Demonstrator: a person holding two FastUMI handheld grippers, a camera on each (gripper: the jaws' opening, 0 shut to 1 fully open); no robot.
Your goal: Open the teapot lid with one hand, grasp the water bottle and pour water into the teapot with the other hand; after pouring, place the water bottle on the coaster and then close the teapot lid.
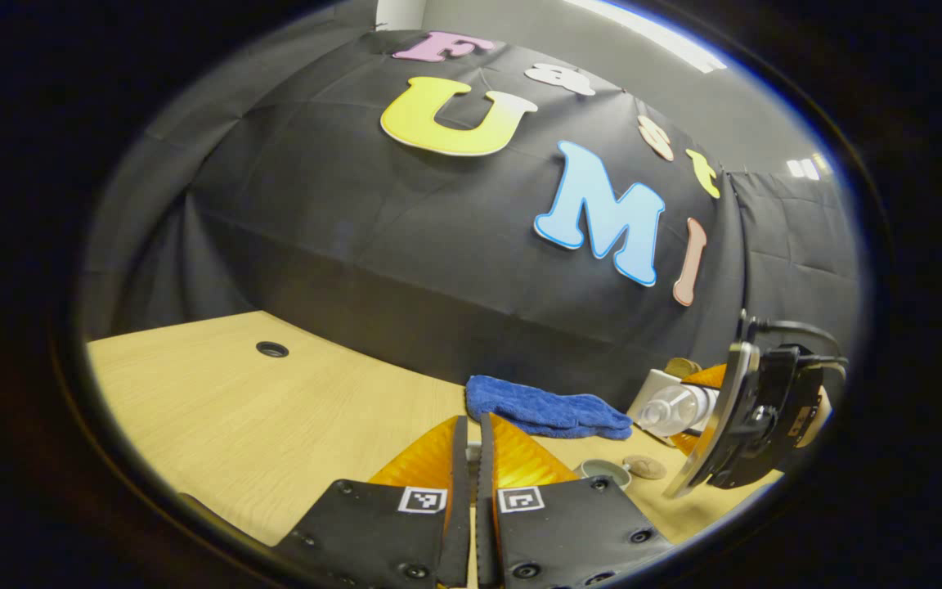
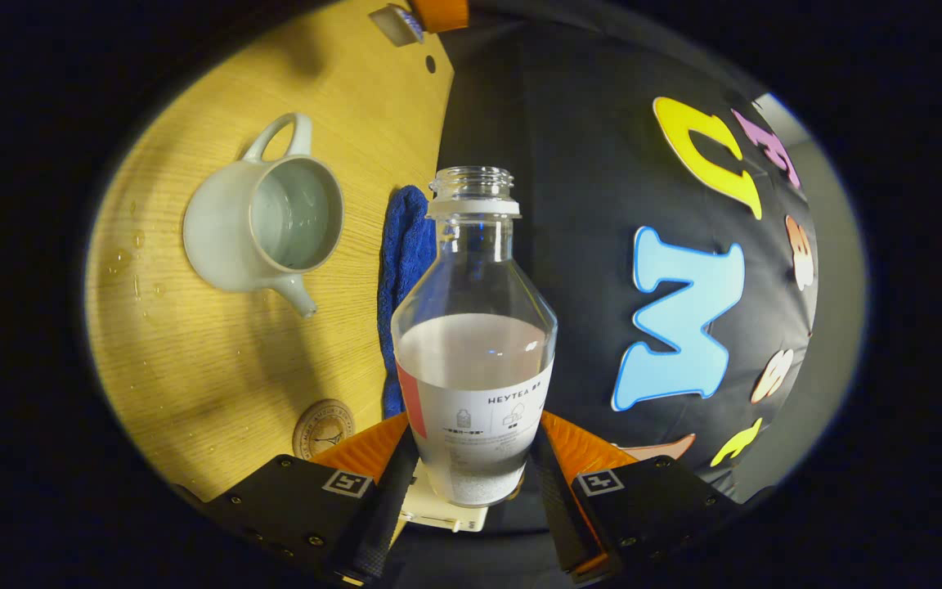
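Observation:
A clear, uncapped water bottle [image 2: 475, 327], about half full, is clamped at its labelled lower part by my right gripper [image 2: 471, 458], held above the table. The pale teapot [image 2: 262, 225] stands lidless on the wooden table [image 2: 217, 360] with water inside. A round brown coaster [image 2: 324, 427] lies near the bottle's base. In the left gripper view my left gripper [image 1: 471, 433] is closed to a narrow slit with a pale sliver, apparently the teapot lid's knob, pinched in it. To its right are the right gripper [image 1: 757, 417] with the bottle [image 1: 675, 409], the teapot rim [image 1: 602, 470] and the coaster [image 1: 644, 466].
A folded blue cloth [image 1: 549, 409] lies by the back wall, next to the teapot [image 2: 405, 270]. Water drops [image 2: 123, 262] dot the table beside the teapot. A cable hole [image 1: 272, 349] sits in the tabletop at far left. The black booth wall closes the back.

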